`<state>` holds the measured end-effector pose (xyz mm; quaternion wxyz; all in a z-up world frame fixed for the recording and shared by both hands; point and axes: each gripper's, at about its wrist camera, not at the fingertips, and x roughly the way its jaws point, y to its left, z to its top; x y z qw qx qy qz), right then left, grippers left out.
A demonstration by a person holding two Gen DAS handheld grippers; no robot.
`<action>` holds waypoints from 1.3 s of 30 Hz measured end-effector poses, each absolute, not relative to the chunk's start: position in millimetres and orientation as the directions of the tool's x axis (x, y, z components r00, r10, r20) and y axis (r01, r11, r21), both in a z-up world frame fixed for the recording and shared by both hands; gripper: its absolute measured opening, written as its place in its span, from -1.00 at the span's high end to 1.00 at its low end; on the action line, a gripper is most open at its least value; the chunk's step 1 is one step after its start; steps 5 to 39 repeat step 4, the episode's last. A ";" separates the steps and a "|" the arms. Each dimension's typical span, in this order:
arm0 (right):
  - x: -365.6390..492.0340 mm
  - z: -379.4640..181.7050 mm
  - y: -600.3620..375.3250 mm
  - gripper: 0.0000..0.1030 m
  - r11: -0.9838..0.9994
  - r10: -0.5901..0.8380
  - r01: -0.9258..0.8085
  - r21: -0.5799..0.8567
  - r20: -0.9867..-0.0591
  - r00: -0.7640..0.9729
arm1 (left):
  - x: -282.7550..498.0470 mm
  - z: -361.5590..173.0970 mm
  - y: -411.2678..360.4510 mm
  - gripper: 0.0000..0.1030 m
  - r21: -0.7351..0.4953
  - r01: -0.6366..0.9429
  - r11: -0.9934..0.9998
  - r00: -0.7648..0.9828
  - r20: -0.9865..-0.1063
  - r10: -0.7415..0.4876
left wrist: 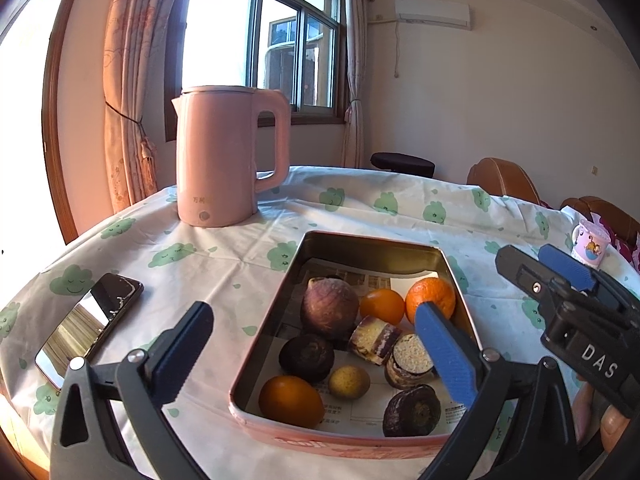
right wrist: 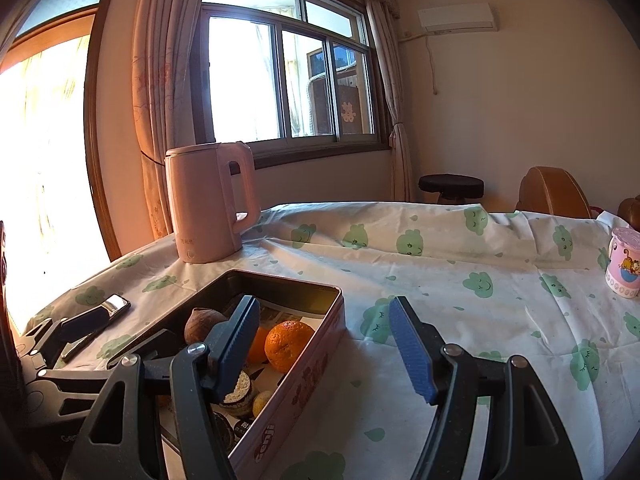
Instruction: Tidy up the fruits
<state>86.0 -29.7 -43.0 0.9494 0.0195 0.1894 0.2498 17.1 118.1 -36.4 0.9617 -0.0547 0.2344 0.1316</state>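
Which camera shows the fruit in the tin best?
The left wrist view: it looks down into the tin, showing all the fruit. The right wrist view sees the tin side-on, its own finger hiding much of the fruit.

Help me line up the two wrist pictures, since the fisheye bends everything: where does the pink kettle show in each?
Left wrist: the pink kettle stands left of centre, on the tablecloth beyond the tin's far left corner.
Right wrist: the pink kettle stands left of centre, behind the tin.
Shared landmark: the rough-skinned orange by the tin's right wall.
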 end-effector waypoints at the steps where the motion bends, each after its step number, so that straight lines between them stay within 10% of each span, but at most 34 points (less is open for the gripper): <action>1: 85.7 -42.6 -32.1 -0.33 0.876 0.479 -0.466 0.128 -0.352 0.804 | 17.3 -36.2 117.5 -1.00 -0.040 -0.277 0.960 0.856 -0.465 0.228; 39: 87.1 -40.0 -44.6 -0.36 0.876 0.477 -0.465 0.126 -0.371 0.797 | 17.5 -35.8 117.6 -1.00 -0.040 -0.275 0.961 0.857 -0.463 0.226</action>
